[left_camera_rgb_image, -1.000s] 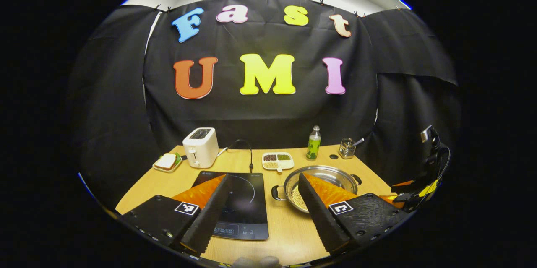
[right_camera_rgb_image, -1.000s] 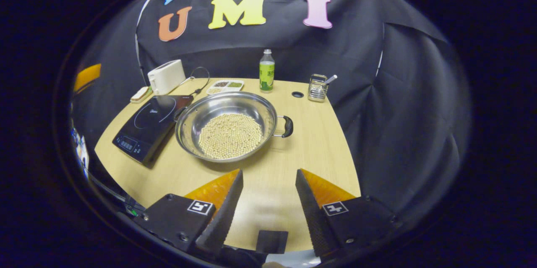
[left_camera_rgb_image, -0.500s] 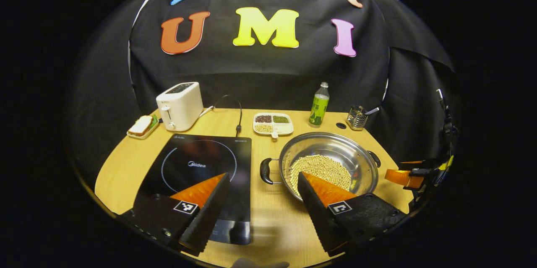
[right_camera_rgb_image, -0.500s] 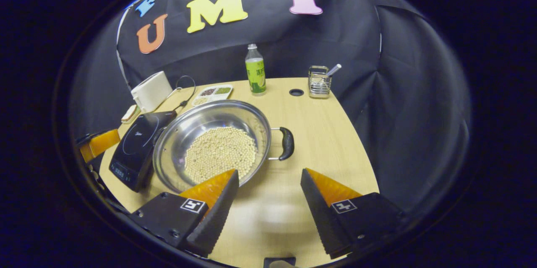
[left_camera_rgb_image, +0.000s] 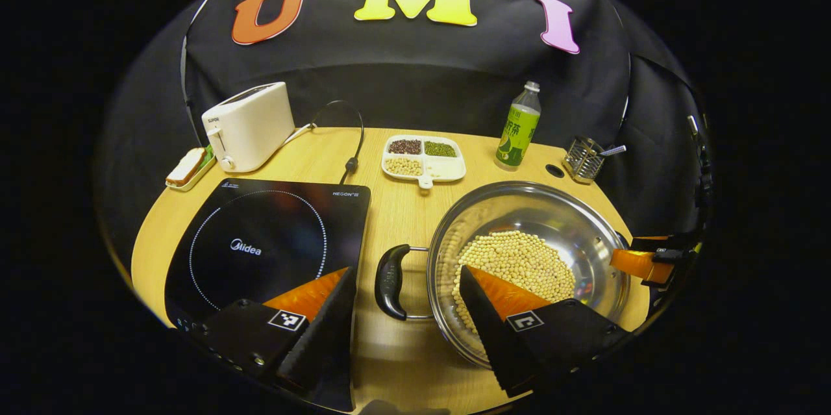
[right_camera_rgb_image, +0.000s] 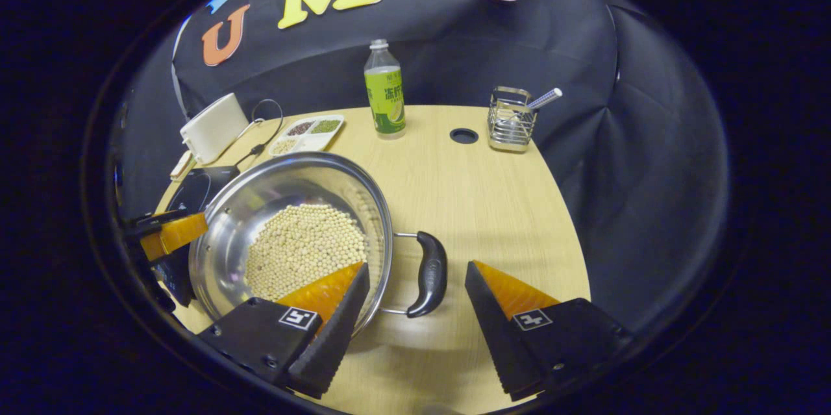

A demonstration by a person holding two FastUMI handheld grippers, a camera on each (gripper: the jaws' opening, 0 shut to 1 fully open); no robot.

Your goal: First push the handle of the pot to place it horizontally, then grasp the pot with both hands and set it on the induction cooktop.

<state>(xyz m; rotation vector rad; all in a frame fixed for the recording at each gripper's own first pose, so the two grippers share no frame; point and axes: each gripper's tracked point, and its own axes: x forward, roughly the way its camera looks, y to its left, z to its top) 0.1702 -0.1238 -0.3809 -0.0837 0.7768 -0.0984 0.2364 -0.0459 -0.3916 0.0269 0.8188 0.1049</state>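
A steel pot (left_camera_rgb_image: 539,204) holding pale beans (left_camera_rgb_image: 519,262) stands on the wooden table, right of the black induction cooktop (left_camera_rgb_image: 272,246). In the left gripper view, my left gripper (left_camera_rgb_image: 408,271) is open, and the pot's black left handle (left_camera_rgb_image: 389,282) lies between its fingers without touching them. In the right gripper view, my right gripper (right_camera_rgb_image: 416,265) is open around the pot's black right handle (right_camera_rgb_image: 430,272). The pot (right_camera_rgb_image: 272,188) rests on the table with its two handles pointing sideways. The right gripper (left_camera_rgb_image: 639,264) also shows beyond the pot's far rim, and the left gripper (right_camera_rgb_image: 170,233) at the pot's left.
Along the back stand a white toaster (left_camera_rgb_image: 247,124), a small plate with bread (left_camera_rgb_image: 188,168), a divided dish of grains (left_camera_rgb_image: 423,158), a green bottle (left_camera_rgb_image: 518,126) and a wire holder (left_camera_rgb_image: 584,158). A black cable (left_camera_rgb_image: 350,142) runs toward the cooktop. A round hole (right_camera_rgb_image: 463,136) sits in the tabletop.
Both grippers have moved forward and down toward the pot. Each open gripper now has one of the pot's handles between its fingers. The pot has not moved.
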